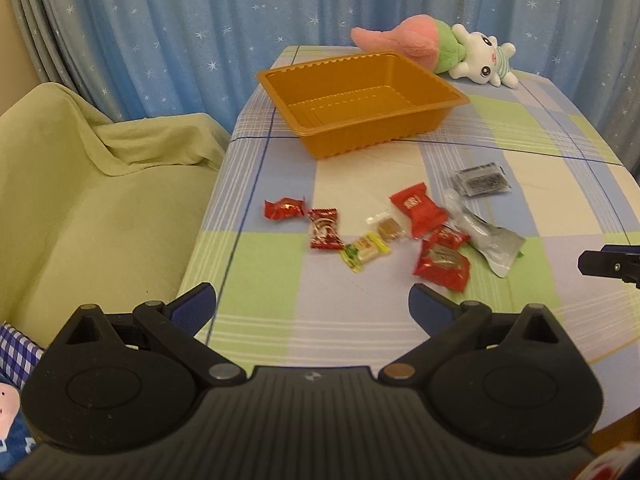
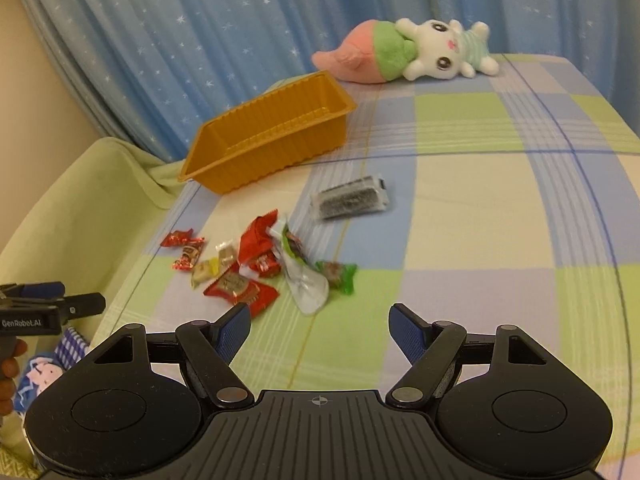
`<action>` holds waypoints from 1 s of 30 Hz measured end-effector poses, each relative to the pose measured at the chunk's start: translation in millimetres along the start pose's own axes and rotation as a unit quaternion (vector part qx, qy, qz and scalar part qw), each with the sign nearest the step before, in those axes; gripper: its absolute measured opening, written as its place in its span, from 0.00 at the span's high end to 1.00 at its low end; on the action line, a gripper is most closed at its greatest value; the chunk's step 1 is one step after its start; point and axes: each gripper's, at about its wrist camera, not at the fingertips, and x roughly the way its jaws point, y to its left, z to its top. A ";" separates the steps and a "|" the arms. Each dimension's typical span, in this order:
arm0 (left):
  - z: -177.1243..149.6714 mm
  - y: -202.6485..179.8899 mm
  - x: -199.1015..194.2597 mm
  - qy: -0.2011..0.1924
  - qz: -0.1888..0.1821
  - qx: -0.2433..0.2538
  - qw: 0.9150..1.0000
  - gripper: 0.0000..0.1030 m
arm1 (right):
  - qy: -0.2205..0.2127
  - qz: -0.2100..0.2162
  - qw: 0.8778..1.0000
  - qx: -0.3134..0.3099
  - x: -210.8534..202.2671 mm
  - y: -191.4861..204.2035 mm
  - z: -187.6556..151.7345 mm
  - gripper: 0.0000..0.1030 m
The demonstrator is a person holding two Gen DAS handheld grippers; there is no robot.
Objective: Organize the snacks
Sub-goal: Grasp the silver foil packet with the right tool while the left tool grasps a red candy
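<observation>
An empty orange plastic tray [image 1: 440, 84] [image 2: 224, 148] stands at the far left of the checked table. Nearer lies a scatter of wrapped snacks: red candy packets [image 1: 418, 209] [image 2: 240, 286], a yellow-green sweet [image 1: 365, 251], a silver pouch [image 1: 490, 240] [image 2: 306, 284], a green sweet [image 2: 338, 274] and a black-and-clear packet [image 1: 482, 180] [image 2: 350, 198]. My left gripper [image 1: 312, 300] is open and empty, short of the snacks. My right gripper [image 2: 319, 318] is open and empty, just before the pile. Each gripper shows at the other view's edge.
A pink, green and white plush toy [image 1: 452, 50] [image 2: 404, 50] lies at the table's far edge. A sofa under a green cover [image 1: 100, 200] stands left of the table. Blue starred curtains [image 1: 200, 20] hang behind.
</observation>
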 end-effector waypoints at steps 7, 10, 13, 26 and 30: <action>12.6 28.1 27.7 0.006 0.003 0.000 1.000 0.03 | -0.005 -0.003 0.999 -0.053 37.0 17.6 16.9 0.43; 16.8 37.7 37.9 0.008 0.004 -0.002 1.000 0.03 | 0.006 -0.003 0.998 -0.070 55.4 23.7 22.0 0.46; 19.7 45.4 46.1 0.009 0.004 -0.002 1.000 0.03 | 0.010 -0.002 0.996 -0.089 71.6 28.9 27.2 0.50; 31.9 64.9 77.7 0.018 -0.003 0.012 1.000 0.05 | 0.049 -0.024 0.990 -0.131 129.3 38.0 43.2 0.71; 36.2 68.3 86.7 0.021 -0.007 0.016 1.000 0.06 | 0.059 -0.027 0.988 -0.141 139.9 42.0 44.6 0.72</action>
